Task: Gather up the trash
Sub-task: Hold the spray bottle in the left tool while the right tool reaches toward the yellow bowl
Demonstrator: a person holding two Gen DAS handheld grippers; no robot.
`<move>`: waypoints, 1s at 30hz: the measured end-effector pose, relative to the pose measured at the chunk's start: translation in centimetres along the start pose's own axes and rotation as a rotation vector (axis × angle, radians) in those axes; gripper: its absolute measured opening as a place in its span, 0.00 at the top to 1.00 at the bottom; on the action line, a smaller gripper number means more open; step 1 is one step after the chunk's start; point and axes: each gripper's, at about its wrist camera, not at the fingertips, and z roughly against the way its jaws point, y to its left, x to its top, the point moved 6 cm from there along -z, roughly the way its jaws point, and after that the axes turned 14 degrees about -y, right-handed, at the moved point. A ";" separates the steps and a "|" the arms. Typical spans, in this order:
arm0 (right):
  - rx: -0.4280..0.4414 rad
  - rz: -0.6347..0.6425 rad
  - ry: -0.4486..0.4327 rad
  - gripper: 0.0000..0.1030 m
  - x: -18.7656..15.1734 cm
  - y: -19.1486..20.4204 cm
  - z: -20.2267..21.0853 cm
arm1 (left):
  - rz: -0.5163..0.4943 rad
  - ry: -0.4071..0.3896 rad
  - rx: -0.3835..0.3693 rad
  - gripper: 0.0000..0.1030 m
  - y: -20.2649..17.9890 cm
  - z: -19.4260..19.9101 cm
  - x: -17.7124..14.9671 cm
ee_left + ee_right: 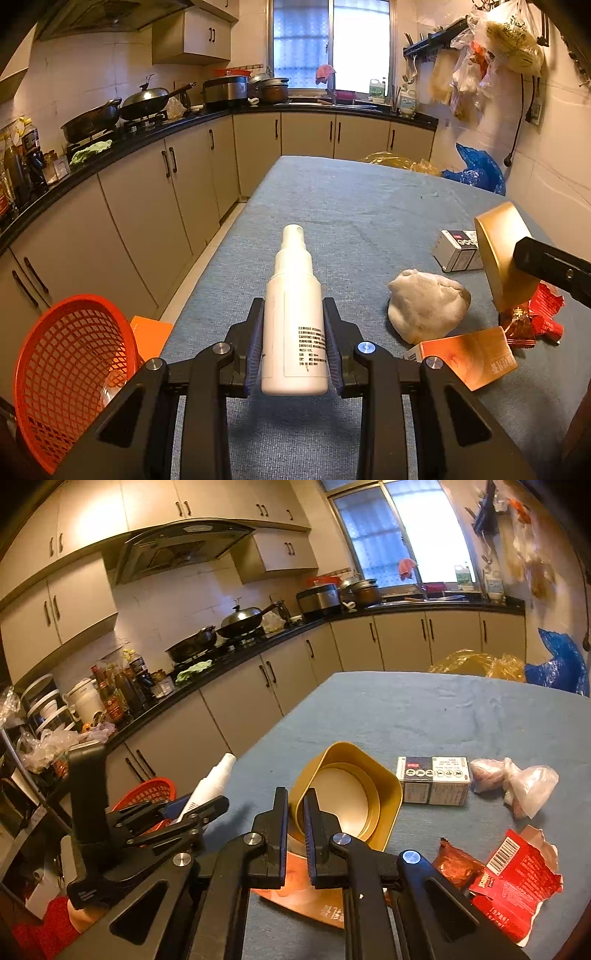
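1. The scene was a kitchen with cream cabinets and a black counter; in the middle stood a table (351, 206) under a blue-grey cloth, with the trash spread over its near right part.
2. A red mesh basket (70, 369) sat off the table's left edge, beside an orange box (153, 334); it looked like the collection bin. Something pale showed through its mesh, but what it was could not be told.
3. The left gripper (294, 334) was clamped on a white spray bottle (294, 314), nozzle pointing forward, held above the cloth and just right of the basket.
4. The right gripper (295, 812) had its fingers drawn narrow on the rim of a gold tray (351, 797), tipped up on edge so its inside faced the right wrist camera.
5. So two items appeared to be in hand and not yet dropped; neither was in the basket.
6. Left on the cloth were a crumpled white wad (428, 304), a small white printed box (434, 781), a flat orange carton (467, 356), red snack wrappers (513, 882), a brown sachet (458, 864) and a clear bag (517, 784) with something pinkish inside.
7. By this judgement the task was early to midway: most pieces remained to be carried left.
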 end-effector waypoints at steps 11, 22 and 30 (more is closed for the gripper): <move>0.026 0.001 0.006 0.91 -0.4 0.7 0.1 | -0.014 0.002 0.005 0.72 -0.1 -0.2 -0.2; 0.059 0.019 0.007 0.91 -0.5 1.3 0.2 | -0.026 0.001 0.007 0.72 -0.4 -0.2 -0.2; 0.056 -0.001 0.004 0.91 -0.3 0.9 0.1 | -0.010 -0.029 0.014 0.72 -0.1 1.5 0.4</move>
